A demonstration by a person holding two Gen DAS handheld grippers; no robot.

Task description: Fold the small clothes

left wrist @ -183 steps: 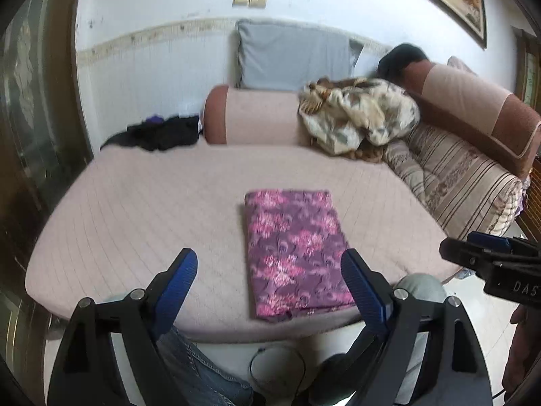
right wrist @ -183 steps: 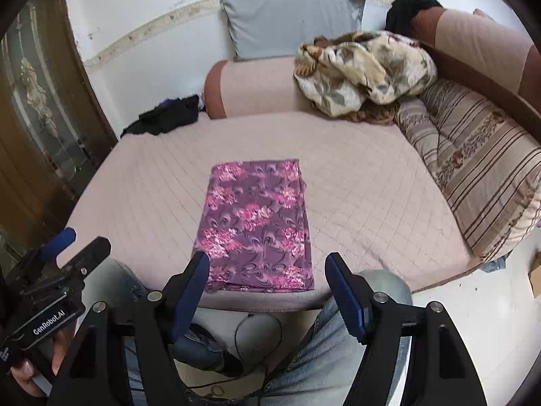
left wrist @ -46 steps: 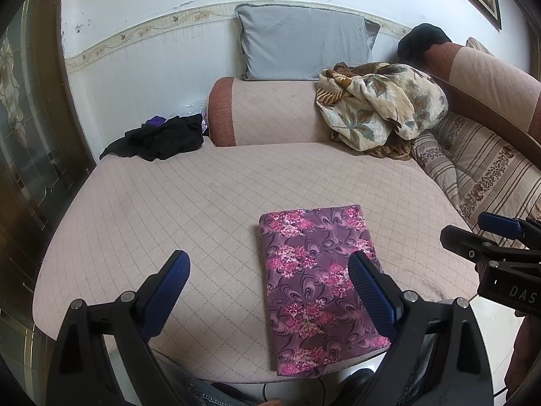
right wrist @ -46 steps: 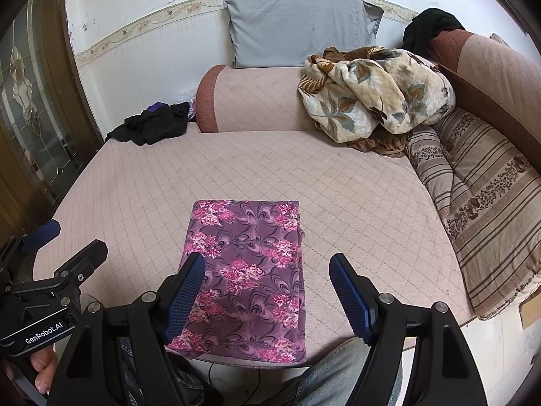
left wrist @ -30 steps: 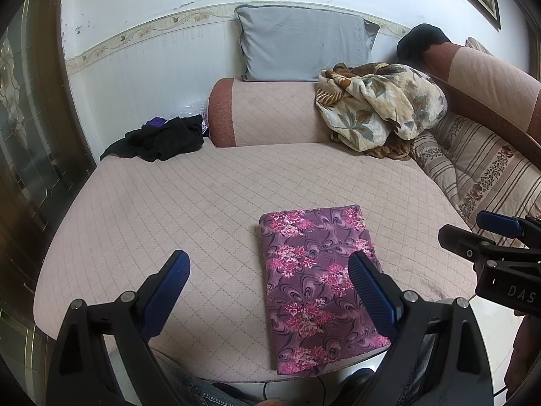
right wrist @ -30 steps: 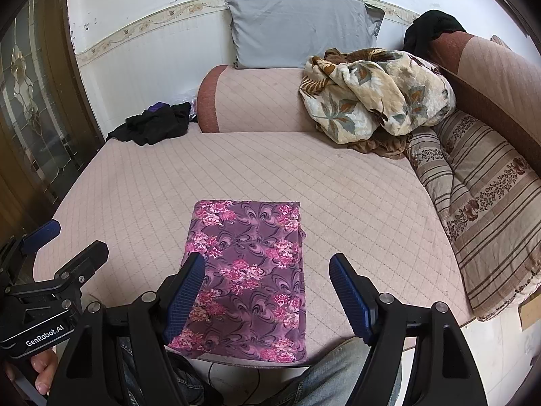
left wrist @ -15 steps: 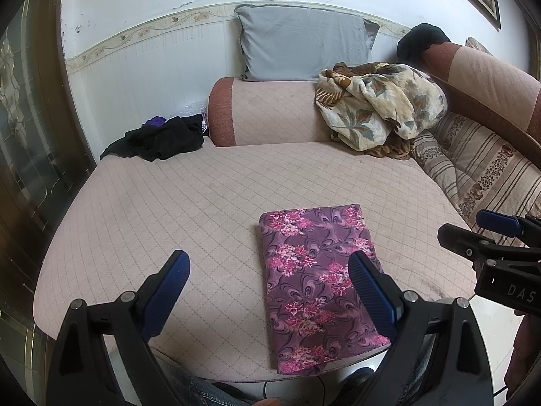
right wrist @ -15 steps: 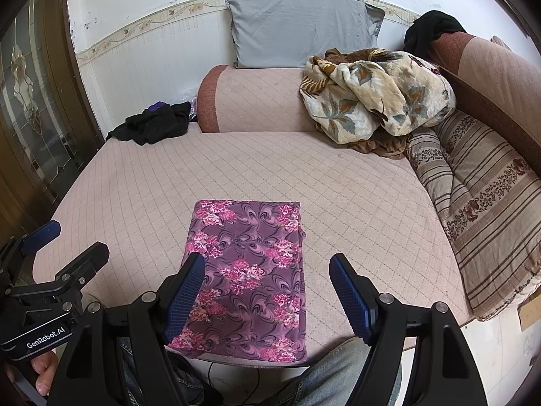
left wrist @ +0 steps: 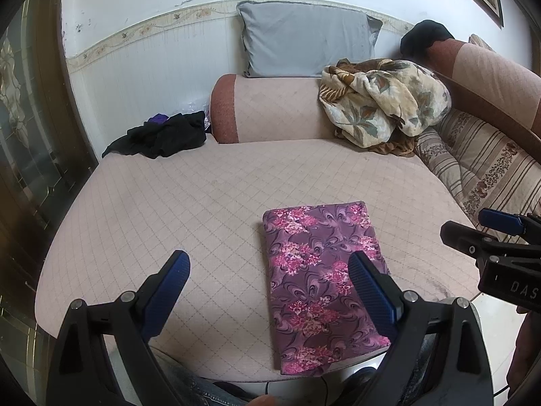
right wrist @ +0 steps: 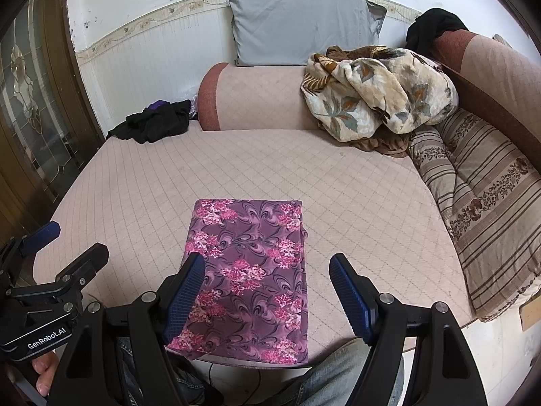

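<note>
- We saw the purple floral cloth (right wrist: 250, 270) lying folded into a flat rectangle near the front edge of the pink quilted couch seat (right wrist: 355, 203), its near end hanging slightly over that edge.
- Our left gripper (left wrist: 268, 279) hung above the seat with its jaws spread wide, holding nothing.
- Our right gripper (right wrist: 267, 277) hovered over the cloth's near end, jaws likewise apart and empty.
- A crumpled floral blanket (right wrist: 375, 98) lay at the back corner, well apart from the cloth.

Matt printed purple cloth (right wrist: 250, 270) on a quilted fabric sofa seat (right wrist: 355, 203) — plush blanket (right wrist: 375, 101) behind.
</note>
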